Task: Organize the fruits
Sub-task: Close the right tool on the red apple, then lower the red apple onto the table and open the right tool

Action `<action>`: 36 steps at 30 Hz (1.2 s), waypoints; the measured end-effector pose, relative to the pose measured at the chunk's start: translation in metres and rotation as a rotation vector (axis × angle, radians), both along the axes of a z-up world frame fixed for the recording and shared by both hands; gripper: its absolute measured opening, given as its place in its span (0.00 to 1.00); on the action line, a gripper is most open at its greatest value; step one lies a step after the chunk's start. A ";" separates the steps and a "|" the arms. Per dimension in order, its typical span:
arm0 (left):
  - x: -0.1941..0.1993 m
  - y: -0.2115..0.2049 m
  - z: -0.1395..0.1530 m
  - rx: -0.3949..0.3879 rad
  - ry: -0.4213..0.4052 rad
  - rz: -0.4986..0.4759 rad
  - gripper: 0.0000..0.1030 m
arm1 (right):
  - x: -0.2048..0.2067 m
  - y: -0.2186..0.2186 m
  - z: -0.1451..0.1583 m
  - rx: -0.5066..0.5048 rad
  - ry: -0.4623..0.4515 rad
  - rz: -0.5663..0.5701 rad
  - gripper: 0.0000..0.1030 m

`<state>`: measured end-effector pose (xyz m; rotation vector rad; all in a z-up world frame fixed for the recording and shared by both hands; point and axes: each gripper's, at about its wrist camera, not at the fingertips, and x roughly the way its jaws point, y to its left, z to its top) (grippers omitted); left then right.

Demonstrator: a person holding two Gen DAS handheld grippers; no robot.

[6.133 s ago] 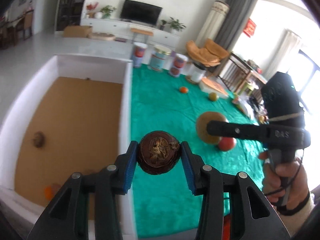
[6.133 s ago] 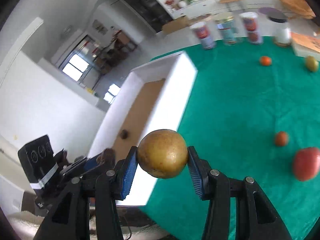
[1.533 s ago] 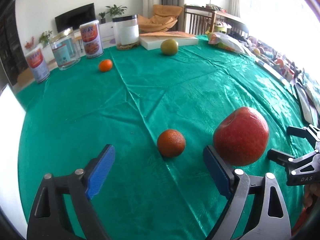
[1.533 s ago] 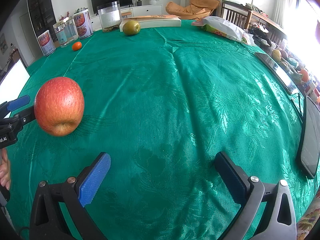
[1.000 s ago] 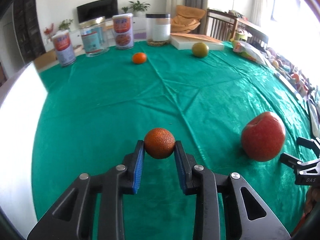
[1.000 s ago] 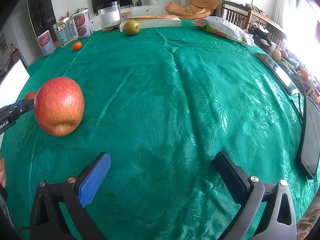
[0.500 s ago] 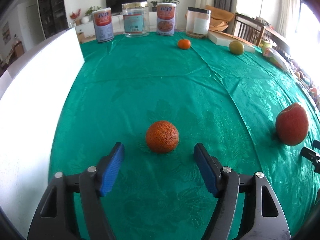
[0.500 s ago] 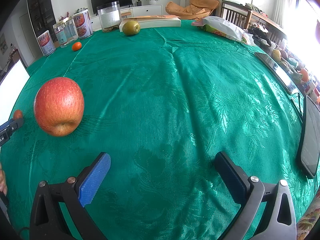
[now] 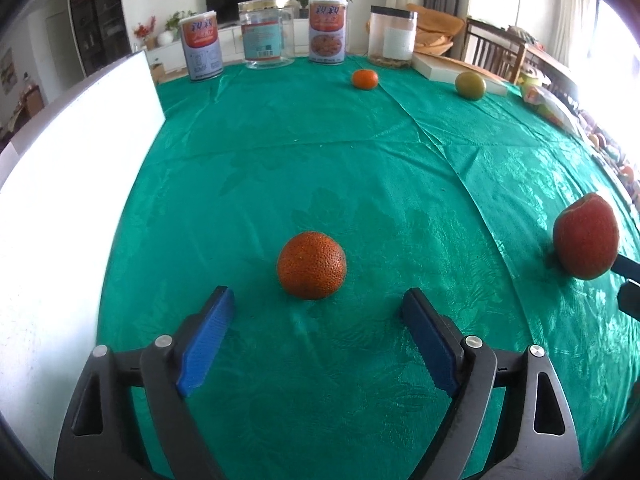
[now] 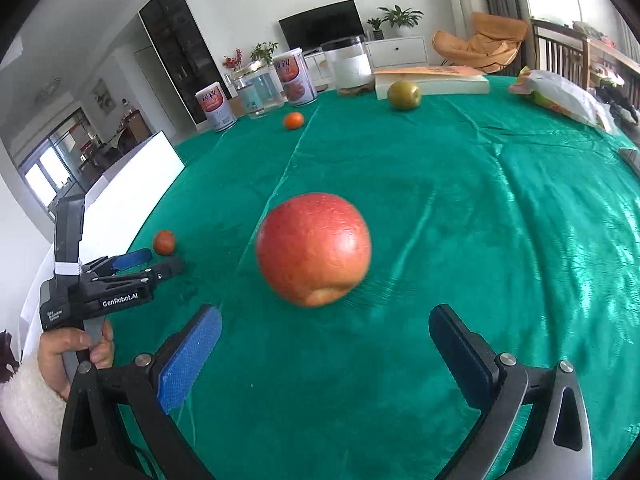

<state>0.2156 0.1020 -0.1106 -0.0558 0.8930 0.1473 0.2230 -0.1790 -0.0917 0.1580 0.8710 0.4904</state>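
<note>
Resting on the green worktop (image 9: 360,160) just beyond the left tool (image 9: 316,324), whose jaws have just been opening, the orange (image 9: 311,265) lies free, while the right tool (image 10: 324,344) gapes before the apple (image 10: 313,249).

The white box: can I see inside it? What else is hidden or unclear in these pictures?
- White box: both views show only its outer wall; the inside is hidden.
- Red apple: motion-blurred in the right wrist view.
- Right gripper: cut off by the left wrist view's edge.
- Jar labels: too small to read.
</note>
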 end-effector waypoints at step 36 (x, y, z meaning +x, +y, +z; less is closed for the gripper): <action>0.000 0.000 0.000 0.002 0.002 0.000 0.86 | 0.043 0.040 0.013 -0.349 0.227 0.014 0.64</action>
